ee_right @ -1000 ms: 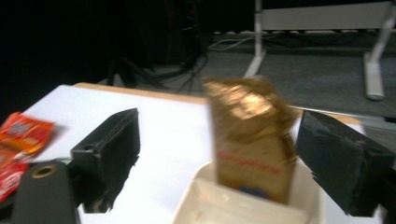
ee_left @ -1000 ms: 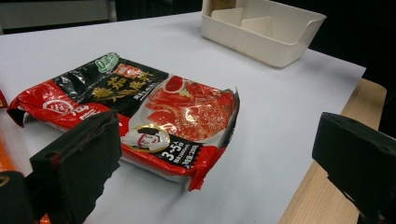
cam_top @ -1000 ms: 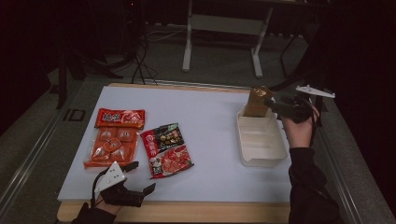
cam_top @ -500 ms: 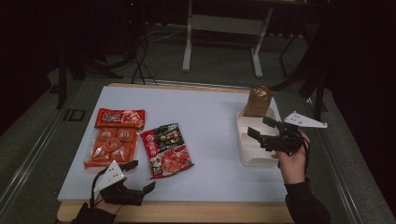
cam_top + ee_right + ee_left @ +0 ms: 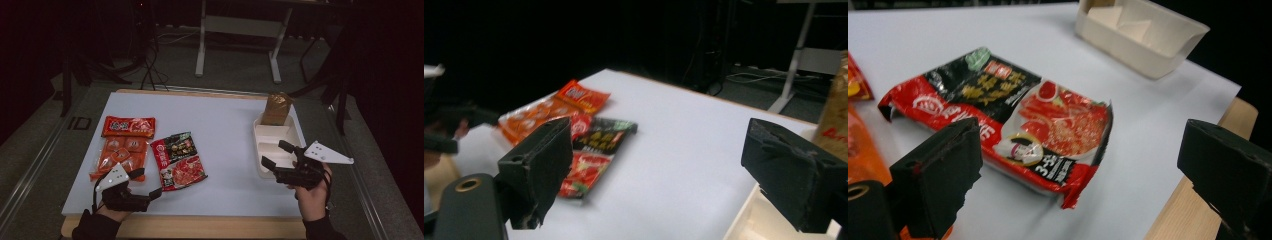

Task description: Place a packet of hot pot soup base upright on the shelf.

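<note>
A brown paper bag (image 5: 276, 107) stands upright in the far end of a white divided tray (image 5: 298, 131) at the table's right. My right gripper (image 5: 275, 154) hovers open and empty over the tray's near end, pointing left. Its own view shows the bag (image 5: 835, 112) at the right edge and the tray's corner (image 5: 749, 220). My left gripper (image 5: 148, 183) rests open at the front left of the table. Just ahead of it lies a red and black snack packet (image 5: 178, 161), flat in the left gripper view (image 5: 1013, 120) too, untouched.
An orange packet (image 5: 120, 156) and a red packet (image 5: 128, 126) lie at the left of the white tabletop (image 5: 220, 125). The wooden front edge (image 5: 200, 226) runs below both hands. A metal desk frame (image 5: 235, 30) stands on the floor beyond the table.
My right gripper has drawn back from the brown bag at the tray's far end to the tray's near end, open. The bag stays standing. The left gripper has not moved.
</note>
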Motion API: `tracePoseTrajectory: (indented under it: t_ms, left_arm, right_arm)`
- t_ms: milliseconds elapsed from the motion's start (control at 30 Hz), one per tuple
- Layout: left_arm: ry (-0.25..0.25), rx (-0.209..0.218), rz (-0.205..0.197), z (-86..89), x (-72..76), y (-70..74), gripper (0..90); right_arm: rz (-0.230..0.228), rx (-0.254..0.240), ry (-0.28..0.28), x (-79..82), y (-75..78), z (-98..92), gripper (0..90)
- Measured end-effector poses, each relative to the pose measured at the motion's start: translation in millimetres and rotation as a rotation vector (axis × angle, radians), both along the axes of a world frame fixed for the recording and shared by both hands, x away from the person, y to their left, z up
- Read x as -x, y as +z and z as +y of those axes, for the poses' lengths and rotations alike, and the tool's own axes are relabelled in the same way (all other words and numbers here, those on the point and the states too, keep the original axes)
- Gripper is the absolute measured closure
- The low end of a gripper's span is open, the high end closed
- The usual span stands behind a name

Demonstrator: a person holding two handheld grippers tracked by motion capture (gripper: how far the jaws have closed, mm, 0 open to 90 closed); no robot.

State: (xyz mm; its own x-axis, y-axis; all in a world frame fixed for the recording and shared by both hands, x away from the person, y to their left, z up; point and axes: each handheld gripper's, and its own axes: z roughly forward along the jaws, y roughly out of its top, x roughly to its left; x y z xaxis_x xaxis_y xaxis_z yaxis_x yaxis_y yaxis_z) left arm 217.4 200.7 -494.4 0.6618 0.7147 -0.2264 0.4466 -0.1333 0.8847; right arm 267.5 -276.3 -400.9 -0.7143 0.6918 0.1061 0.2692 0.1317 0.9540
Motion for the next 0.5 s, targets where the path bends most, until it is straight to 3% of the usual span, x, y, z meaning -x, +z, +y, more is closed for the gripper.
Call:
tracePoseTrajectory:
  t_ms: [33, 133, 233, 367, 500]
  left_arm:
    - [0.005, -0.009, 0.006, -0.2, -0.9, 0.7, 4.6]
    - [0.033, -0.069, 0.039, -2.3, -7.2, 3.0, 5.4]
    - [0.063, -0.085, 0.064, -1.8, -15.2, 4.0, 7.3]
    - [0.128, -0.147, 0.088, -3.0, -26.8, 4.8, 18.0]
    - [0.209, -0.218, 0.109, -4.7, -39.7, 5.1, 38.1]
  right_arm:
    - [-0.009, 0.022, 0.006, 3.2, -2.1, 1.1, 13.2]
    - [-0.003, 0.019, 0.023, 9.6, -8.2, 1.6, 13.3]
    - [-0.025, 0.036, 0.023, 12.4, -9.8, 1.6, 13.7]
    - [-0.032, 0.024, 0.014, 14.4, -9.2, -2.2, 15.0]
    - [-0.027, 0.021, 0.018, 15.1, -9.5, -4.1, 15.1]
